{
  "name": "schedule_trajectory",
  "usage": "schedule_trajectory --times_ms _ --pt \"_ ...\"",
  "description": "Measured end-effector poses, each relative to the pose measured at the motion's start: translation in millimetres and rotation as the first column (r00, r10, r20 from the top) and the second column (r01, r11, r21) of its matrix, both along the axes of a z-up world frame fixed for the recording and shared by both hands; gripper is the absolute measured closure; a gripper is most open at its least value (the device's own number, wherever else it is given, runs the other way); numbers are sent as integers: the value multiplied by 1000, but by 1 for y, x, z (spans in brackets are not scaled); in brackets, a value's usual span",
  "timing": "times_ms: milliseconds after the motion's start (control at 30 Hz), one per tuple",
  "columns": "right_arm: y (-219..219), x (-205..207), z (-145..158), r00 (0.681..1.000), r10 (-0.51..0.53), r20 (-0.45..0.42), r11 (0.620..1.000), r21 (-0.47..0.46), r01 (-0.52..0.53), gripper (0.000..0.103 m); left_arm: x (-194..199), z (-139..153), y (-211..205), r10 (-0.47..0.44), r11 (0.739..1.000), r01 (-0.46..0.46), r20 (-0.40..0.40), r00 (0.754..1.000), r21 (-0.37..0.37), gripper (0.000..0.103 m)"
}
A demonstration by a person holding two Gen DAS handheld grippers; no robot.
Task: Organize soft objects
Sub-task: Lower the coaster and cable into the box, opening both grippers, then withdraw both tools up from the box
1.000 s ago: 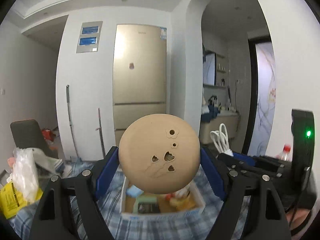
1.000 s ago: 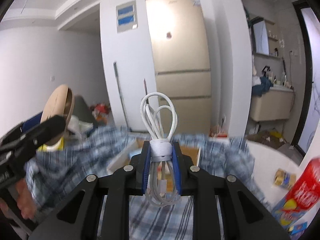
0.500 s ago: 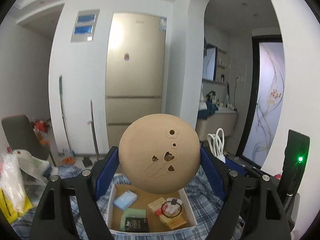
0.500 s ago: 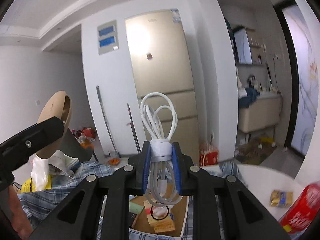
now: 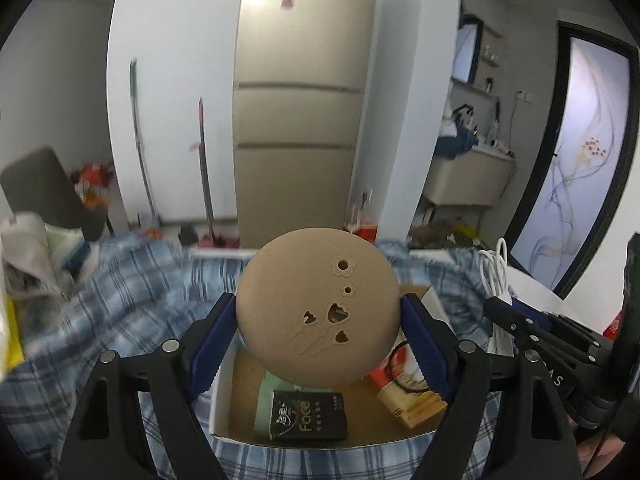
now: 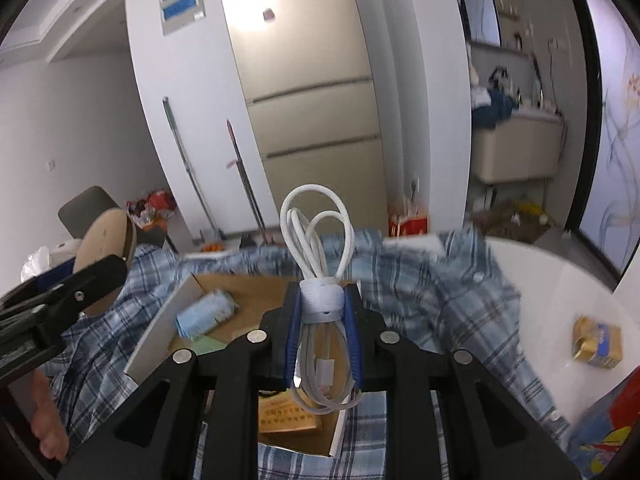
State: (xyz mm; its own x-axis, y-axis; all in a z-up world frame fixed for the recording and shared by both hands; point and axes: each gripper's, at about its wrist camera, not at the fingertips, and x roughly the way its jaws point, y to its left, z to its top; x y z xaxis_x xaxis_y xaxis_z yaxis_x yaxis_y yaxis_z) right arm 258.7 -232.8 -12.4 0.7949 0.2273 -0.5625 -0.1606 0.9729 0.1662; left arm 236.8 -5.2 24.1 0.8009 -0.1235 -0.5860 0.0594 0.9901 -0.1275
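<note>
My left gripper (image 5: 318, 320) is shut on a round tan pad (image 5: 318, 312) with flower and heart cut-outs, held above an open cardboard box (image 5: 224, 392). The pad also shows at the left of the right wrist view (image 6: 106, 256). My right gripper (image 6: 322, 312) is shut on a coiled white cable (image 6: 316, 240) bound with a white strap, held over the same box (image 6: 160, 324). The cable shows at the right of the left wrist view (image 5: 494, 276). The box holds a black packet (image 5: 308, 420), a blue tissue pack (image 6: 206, 312) and a yellow carton (image 5: 412, 400).
The box lies on a blue plaid cloth (image 5: 120, 320) on a white round table (image 6: 560, 292). A gold packet (image 6: 598, 342) and a red and blue bag (image 6: 612, 428) lie at the right. A chair (image 5: 44, 188) and bags (image 5: 28, 248) stand at the left. A fridge (image 5: 300, 100) is behind.
Both grippers have tilted down and come lower towards the box, which now fills more of both views. Each still holds its object.
</note>
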Motion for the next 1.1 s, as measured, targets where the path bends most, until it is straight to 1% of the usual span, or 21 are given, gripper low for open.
schedule_trajectory --times_ms 67,200,367,433,533,567,667,767,833,867,900,933,1000,1100 --pt "2 6 -10 1000 3 -28 1000 -8 -3 84 4 -11 3 -1 1000 0 -29 1000 -12 20" --pt "5 12 -27 997 6 -72 1000 4 -6 84 11 -25 2 2 1000 0 -54 999 25 20" --pt "15 18 -42 990 46 -131 999 13 -45 83 20 -36 8 -10 1000 9 -96 995 -9 20" --pt "16 21 -47 988 46 -148 999 17 -44 84 21 -39 9 -7 1000 5 -104 995 -18 19" --pt "17 21 -52 984 51 -168 999 16 -49 84 21 -41 12 -3 999 -2 -109 994 -47 18" --pt "18 21 -53 984 55 -170 998 14 -53 84 22 -41 13 -6 998 -2 -109 994 -65 16" --pt "22 20 -53 983 71 -169 997 7 -71 84 19 -38 19 8 993 -18 -82 997 -118 16" --pt "26 19 -52 982 84 -167 996 -4 -86 81 17 -34 23 29 992 -36 -62 998 -124 15" --pt "27 18 -51 984 81 -160 996 -6 -83 74 16 -32 24 42 991 -48 -52 998 -123 10" --pt "27 18 -50 985 80 -154 997 -2 -82 56 15 -31 25 54 991 -59 -40 998 -123 4" --pt "25 18 -48 987 77 -142 997 5 -77 35 14 -29 25 62 990 -65 -29 998 -123 0" --pt "23 15 -45 991 65 -120 998 13 -64 31 11 -27 26 68 990 -68 -5 998 -124 0" --pt "20 14 -40 994 53 -99 999 17 -52 31 8 -23 26 76 991 -72 25 997 -112 0" --pt "15 13 -35 996 47 -82 999 31 -44 31 6 -18 24 70 993 -66 44 997 -94 0"
